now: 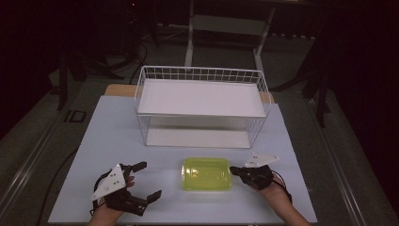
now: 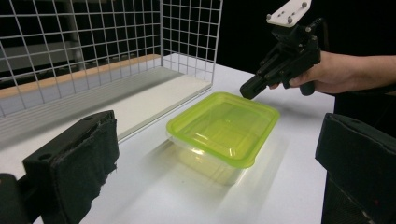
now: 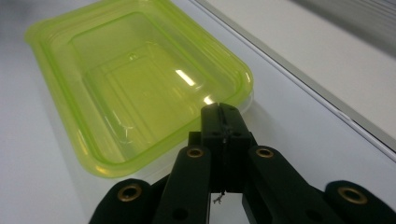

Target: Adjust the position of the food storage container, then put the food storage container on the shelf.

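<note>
Container's (image 3: 135,88) left corner cut by the frame edge, wire basket (image 2: 93,51) cropped at top and left

white table (image 1: 108,141) | on it: wire basket (image 1: 202,75); lidded green container (image 1: 206,174)

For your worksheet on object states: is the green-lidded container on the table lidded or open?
Lidded. The green lid sits flat over the clear container, its rim covering every visible edge.

Wire basket (image 1: 202,75) blocks the desk's (image 1: 117,141) far edge; lidded green container (image 1: 207,174) sits mid-front. Bare desk along left and right edges.
</note>
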`<state>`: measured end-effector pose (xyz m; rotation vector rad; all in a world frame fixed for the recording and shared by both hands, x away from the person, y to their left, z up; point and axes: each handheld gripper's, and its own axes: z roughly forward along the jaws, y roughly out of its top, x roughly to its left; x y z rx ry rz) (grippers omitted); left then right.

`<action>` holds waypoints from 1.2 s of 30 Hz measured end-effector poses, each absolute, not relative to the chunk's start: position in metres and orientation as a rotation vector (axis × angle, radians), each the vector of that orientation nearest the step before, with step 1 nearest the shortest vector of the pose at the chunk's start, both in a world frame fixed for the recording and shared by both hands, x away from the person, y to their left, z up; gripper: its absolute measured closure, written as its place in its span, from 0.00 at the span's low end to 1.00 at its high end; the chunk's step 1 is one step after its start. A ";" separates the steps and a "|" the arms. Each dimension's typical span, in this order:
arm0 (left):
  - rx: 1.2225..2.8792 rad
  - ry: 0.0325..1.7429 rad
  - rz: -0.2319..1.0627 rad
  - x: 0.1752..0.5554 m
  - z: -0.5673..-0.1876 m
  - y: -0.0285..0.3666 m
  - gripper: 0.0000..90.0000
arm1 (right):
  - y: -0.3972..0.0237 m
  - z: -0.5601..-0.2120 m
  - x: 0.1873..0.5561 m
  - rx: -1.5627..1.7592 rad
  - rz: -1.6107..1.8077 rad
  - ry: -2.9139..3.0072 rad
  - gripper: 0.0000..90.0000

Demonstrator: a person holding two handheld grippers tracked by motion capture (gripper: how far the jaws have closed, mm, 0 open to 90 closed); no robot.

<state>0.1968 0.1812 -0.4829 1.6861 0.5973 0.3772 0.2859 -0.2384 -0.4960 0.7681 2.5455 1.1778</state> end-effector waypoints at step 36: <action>1.734 0.675 0.296 0.215 -0.457 0.162 0.00 | -0.224 -0.459 0.261 0.856 1.363 2.347 0.18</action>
